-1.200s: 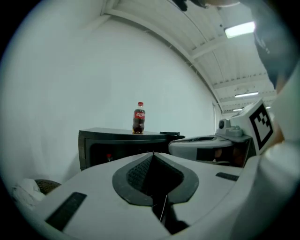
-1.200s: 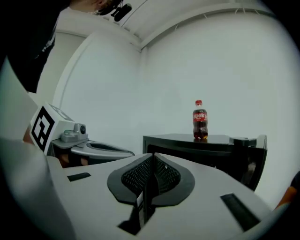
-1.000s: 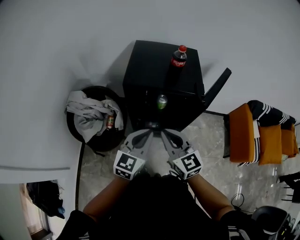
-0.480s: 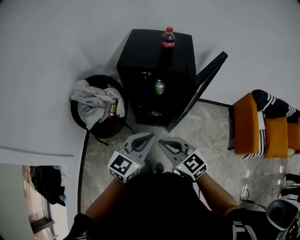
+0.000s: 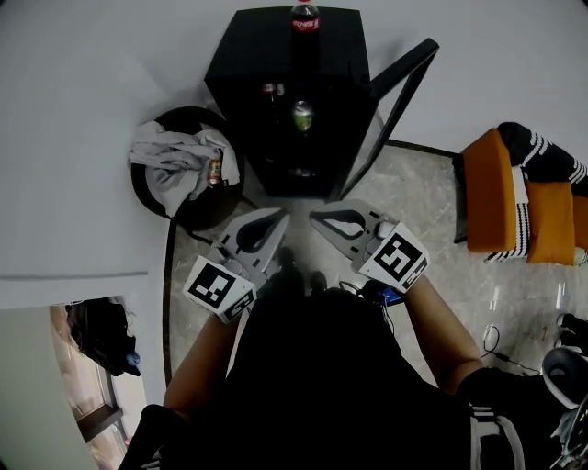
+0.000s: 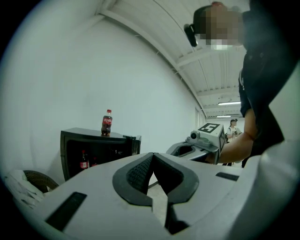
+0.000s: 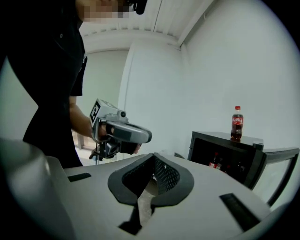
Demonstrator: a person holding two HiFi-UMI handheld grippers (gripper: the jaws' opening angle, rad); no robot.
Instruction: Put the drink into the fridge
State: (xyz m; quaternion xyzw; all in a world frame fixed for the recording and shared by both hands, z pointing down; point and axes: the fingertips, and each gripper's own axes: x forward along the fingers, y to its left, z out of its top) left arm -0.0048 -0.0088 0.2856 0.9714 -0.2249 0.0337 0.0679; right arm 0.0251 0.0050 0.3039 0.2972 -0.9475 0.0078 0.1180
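A cola bottle [image 5: 304, 16] with a red cap stands upright on top of the black mini fridge [image 5: 276, 37]. It also shows in the left gripper view [image 6: 107, 123] and the right gripper view [image 7: 236, 123]. The fridge door [image 5: 397, 92] hangs open to the right. Inside are a green can [image 5: 301, 116] and a small red-labelled bottle [image 5: 269, 92]. My left gripper [image 5: 280, 217] and right gripper [image 5: 317, 217] are held side by side in front of the fridge, well short of it. Both are shut and empty, with their tips pointing toward each other.
A round black bin [image 5: 184, 170] holding grey cloth and a can sits left of the fridge. An orange chair [image 5: 510, 197] with a striped cloth stands at the right. The fridge stands against a white wall, and the floor is grey tile.
The grippers have drawn back from the fridge opening and moved slightly apart. The fridge now sits higher and farther off in the head view. Its door stays open.
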